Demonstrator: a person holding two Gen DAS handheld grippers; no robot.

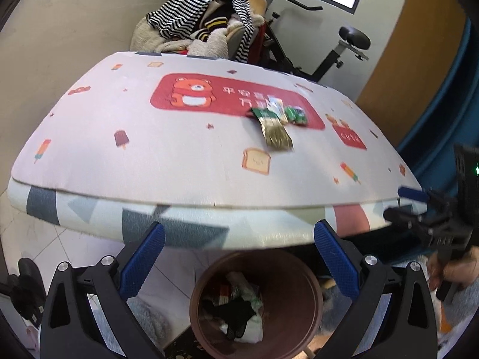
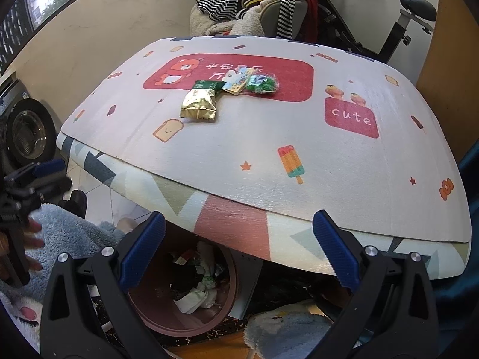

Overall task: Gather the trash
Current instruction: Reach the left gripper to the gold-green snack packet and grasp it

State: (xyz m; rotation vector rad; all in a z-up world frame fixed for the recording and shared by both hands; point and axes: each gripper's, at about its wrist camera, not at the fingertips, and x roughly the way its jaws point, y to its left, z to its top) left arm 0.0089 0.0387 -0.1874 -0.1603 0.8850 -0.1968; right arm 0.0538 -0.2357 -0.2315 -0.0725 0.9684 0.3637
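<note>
Left gripper (image 1: 239, 257) spread wide, nothing pinched, held over round brown plastic bin (image 1: 302, 296) already loaded with crumpled wrappers. Right gripper (image 2: 239, 248) likewise spread, empty. Gold foil packet (image 2: 199, 104), yellow wrapper (image 2: 236, 85), green wrapper (image 2: 263, 83) seen clustered, touching, on pink cartoon-print table mat (image 2: 269, 155).

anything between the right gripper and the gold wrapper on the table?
Nothing visible. The right gripper is open and empty at the table's near edge; only bare mat lies between it and the gold wrapper, which is the nearest piece of the wrapper cluster.
</note>
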